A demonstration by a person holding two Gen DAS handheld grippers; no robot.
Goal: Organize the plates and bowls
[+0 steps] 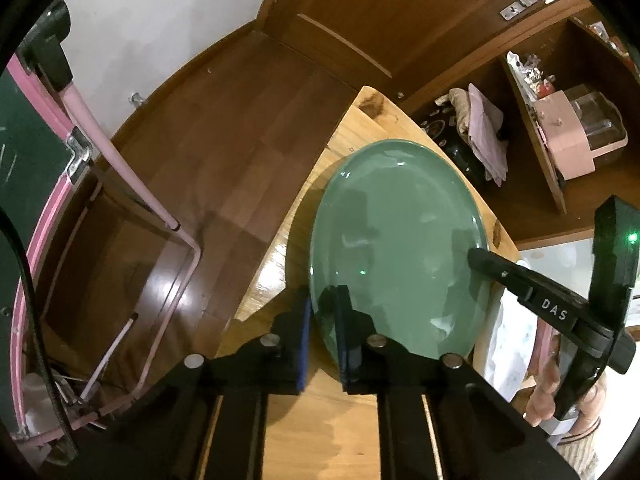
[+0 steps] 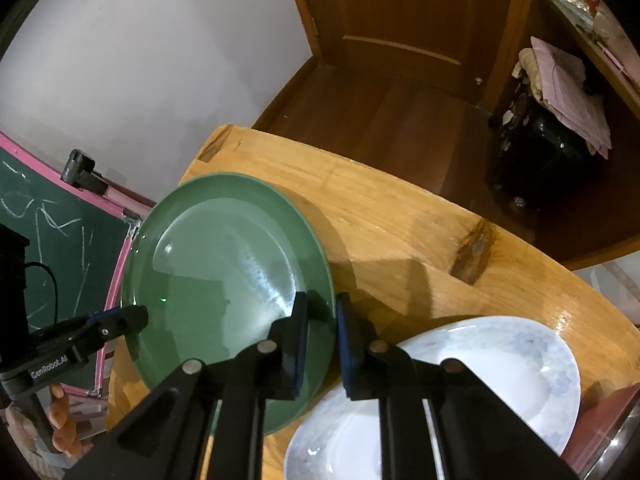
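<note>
We see a wooden table (image 2: 400, 216) bearing a green plate (image 2: 224, 264) and a white plate (image 2: 520, 368) beside it.

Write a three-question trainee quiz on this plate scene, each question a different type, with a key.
1. True or false: both tongs are closed on the rim of the green plate.
2. Multiple choice: the white plate lies
A. stacked on top of the green plate
B. beside the green plate on the wooden table, its edge by the green plate's rim
C. on the floor
3. Fill in: the left tongs and the right tongs grip the green plate at ______ sides of its rim.

Key: 1 true; 2 B; 3 opposite
</note>
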